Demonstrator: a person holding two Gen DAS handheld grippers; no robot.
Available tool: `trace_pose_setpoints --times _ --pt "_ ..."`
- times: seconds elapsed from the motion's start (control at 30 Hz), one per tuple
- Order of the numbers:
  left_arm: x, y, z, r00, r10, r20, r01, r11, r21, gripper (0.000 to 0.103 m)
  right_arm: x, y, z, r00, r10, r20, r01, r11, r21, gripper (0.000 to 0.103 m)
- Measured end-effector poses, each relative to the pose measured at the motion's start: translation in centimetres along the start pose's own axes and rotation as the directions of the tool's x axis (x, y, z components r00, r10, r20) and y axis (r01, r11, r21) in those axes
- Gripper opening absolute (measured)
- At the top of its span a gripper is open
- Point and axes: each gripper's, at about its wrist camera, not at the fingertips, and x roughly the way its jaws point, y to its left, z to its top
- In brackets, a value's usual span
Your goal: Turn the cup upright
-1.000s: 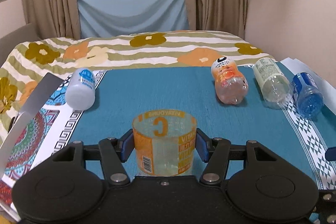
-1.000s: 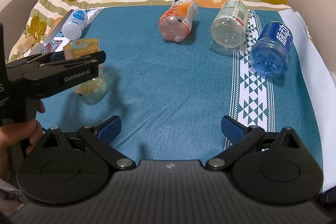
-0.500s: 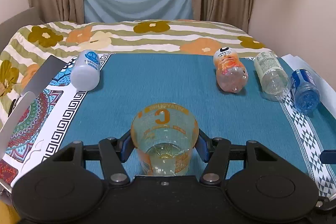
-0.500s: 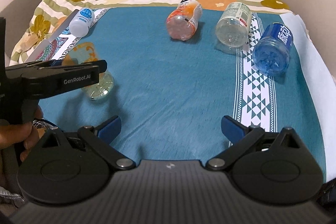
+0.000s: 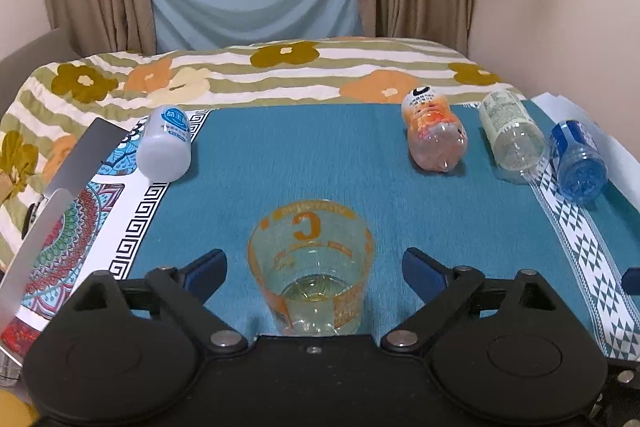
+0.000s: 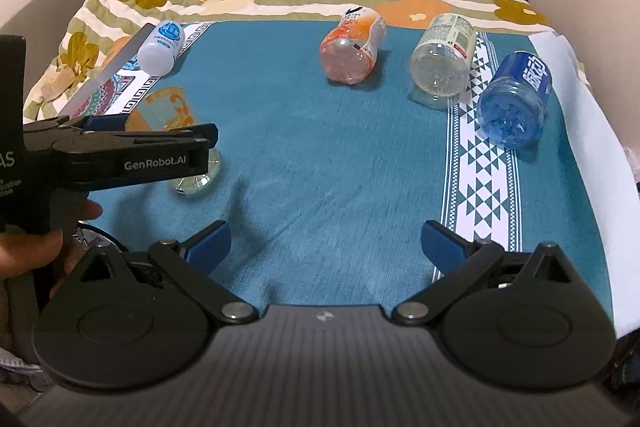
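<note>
Now, cup (image 5: 310, 279): we see it upright on the bed (image 5: 460, 219).
Left gripper (image 5: 314, 269): jaws released, flanking it.
Right gripper (image 6: 326, 241): jaws released, empty.
Risk: soft bedding; a brushing retreat tips it.

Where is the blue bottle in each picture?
Left wrist view: the blue bottle lies on its side at the far right, on the cloth's white triangle stripe.
Right wrist view: the blue bottle lies at the right, its bottom facing the camera, just right of that stripe.
Shared landmark: the clear bottle lies beside it, on its left, in both views.
</note>
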Motion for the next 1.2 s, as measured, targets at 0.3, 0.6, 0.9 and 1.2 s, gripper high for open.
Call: trace_pose_setpoints --times 0.3,0.6,0.9,1.2 --pt "-4.0 1.2 1.5 1.000 0.002 -0.001 -0.002 1.000 -0.019 0.097 -2.8 0.6 1.2 0.999 -0.007 0.035 0.007 1.000 -0.002 0.103" --pt "-10.9 4.0 3.5 1.000 -0.019 -0.006 0.018 0.999 -0.037 0.103 -9.1 1.8 4.0 0.994 -0.051 0.100 0.051 0.999 0.004 0.103" --pt "-15.0 6.2 4.6 1.000 -0.020 -0.019 0.020 0.999 -0.025 0.103 -12.7 3.2 5.4 0.981 -0.149 0.127 0.143 0.988 0.057 0.103" --pt "-16.4 7.8 4.1 1.000 -0.029 0.003 0.029 0.999 -0.036 0.103 -13.5 4.6 4.9 0.971 -0.199 0.130 0.187 0.977 0.103 0.103"
